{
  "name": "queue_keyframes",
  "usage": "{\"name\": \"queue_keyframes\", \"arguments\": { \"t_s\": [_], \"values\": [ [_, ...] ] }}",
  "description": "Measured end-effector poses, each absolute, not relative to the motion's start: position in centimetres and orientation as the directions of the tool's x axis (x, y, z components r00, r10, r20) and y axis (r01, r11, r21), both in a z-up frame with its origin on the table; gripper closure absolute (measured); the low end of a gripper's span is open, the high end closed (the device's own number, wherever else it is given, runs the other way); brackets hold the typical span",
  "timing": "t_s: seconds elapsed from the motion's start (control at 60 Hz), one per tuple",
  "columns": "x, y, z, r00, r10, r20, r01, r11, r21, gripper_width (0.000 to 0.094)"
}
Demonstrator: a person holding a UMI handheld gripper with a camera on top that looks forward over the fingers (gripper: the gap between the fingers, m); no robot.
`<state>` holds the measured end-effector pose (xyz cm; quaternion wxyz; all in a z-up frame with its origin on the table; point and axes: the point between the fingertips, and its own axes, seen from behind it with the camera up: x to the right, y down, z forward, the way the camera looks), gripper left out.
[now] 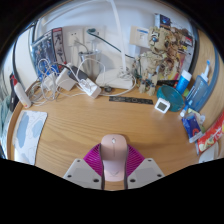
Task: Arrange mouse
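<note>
A pale pink-white computer mouse (114, 155) sits between my gripper's (114, 163) two fingers, above the wooden desk (95, 120). Both magenta pads (95, 157) press against its sides, so the gripper is shut on the mouse. The mouse's nose points away from me, toward the middle of the desk. Its rear end is hidden between the fingers' grey bodies.
A light cloth (28, 135) lies on the desk at the left. A white power strip (87, 86) and tangled cables sit along the back. A small white cube (161, 105), a blue cup (173, 97) and bottles (192, 122) crowd the right side.
</note>
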<state>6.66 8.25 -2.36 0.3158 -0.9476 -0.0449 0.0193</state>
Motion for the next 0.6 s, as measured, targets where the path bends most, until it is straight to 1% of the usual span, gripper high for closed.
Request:
{"name": "queue_keyframes", "arguments": {
  "t_s": [0.133,0.167,0.2,0.267,0.333,0.45,0.483,0.55,0.6],
  "values": [
    [6.3,8.0,-1.9,1.000,0.007,0.011,0.012,-0.816,-0.578,0.0686],
    [6.0,8.2,-0.9,1.000,-0.015,0.010,-0.007,-0.810,-0.586,0.0685],
    [5.7,8.5,1.0,0.999,-0.040,0.014,-0.023,-0.792,-0.610,0.0686],
    [4.3,9.6,6.3,0.996,-0.086,0.001,-0.063,-0.736,-0.674,0.0684],
    [2.2,11.2,12.8,0.993,-0.117,-0.025,-0.097,-0.658,-0.747,0.0685],
    [-2.8,12.8,25.1,0.993,-0.104,-0.060,-0.104,-0.504,-0.857,0.0686],
    [-4.4,13.0,28.0,0.994,-0.089,-0.064,-0.098,-0.466,-0.879,0.0686],
    [-7.8,13.7,32.7,0.996,-0.057,-0.074,-0.091,-0.398,-0.913,0.0683],
    [-10.8,13.9,35.1,0.996,-0.022,-0.081,-0.084,-0.364,-0.928,0.0684]
  ]
}}
